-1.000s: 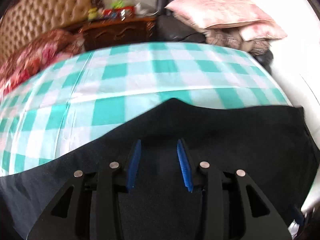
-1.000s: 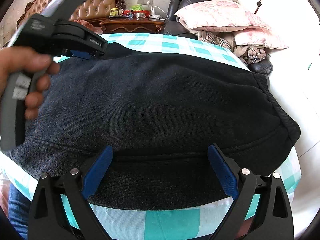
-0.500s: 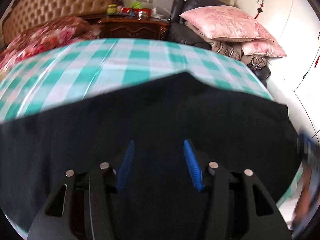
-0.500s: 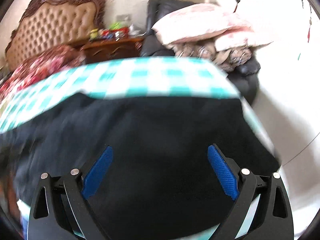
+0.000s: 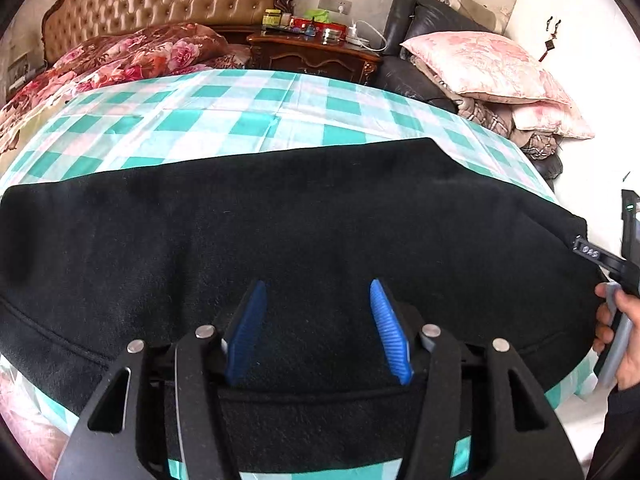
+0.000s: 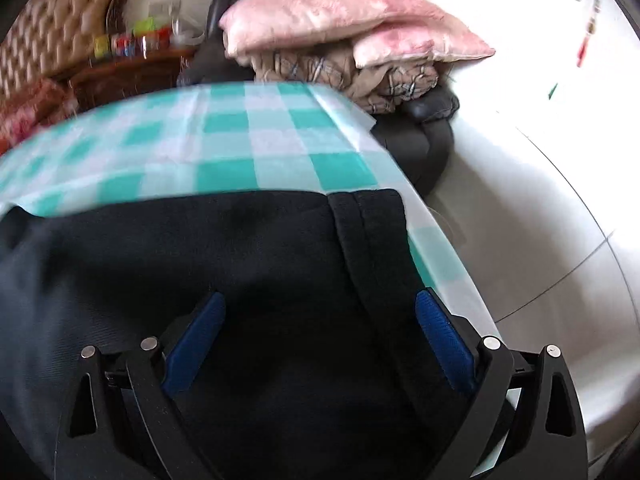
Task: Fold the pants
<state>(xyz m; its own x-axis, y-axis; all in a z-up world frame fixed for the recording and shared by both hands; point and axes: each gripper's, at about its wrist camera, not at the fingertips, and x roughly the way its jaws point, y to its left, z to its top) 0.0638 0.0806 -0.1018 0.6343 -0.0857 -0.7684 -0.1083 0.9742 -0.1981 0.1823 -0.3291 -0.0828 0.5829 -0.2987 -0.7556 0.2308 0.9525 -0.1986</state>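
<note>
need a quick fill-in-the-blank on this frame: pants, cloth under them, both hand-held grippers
1. The pants are ____ in colour.
2. They lie on a white and ____ checked cloth.
3. The left hand-held gripper has its jaws ____ over the fabric.
4. The right hand-held gripper is ____ too, gripping nothing.

Missing words: black; green; open; open

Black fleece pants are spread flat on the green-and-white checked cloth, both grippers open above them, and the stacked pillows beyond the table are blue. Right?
Not quite: the stacked pillows are pink, as the left wrist view shows. The rest holds: the black fleece pants lie spread on the green-and-white checked cloth, with the left gripper and right gripper both open above them.
</note>
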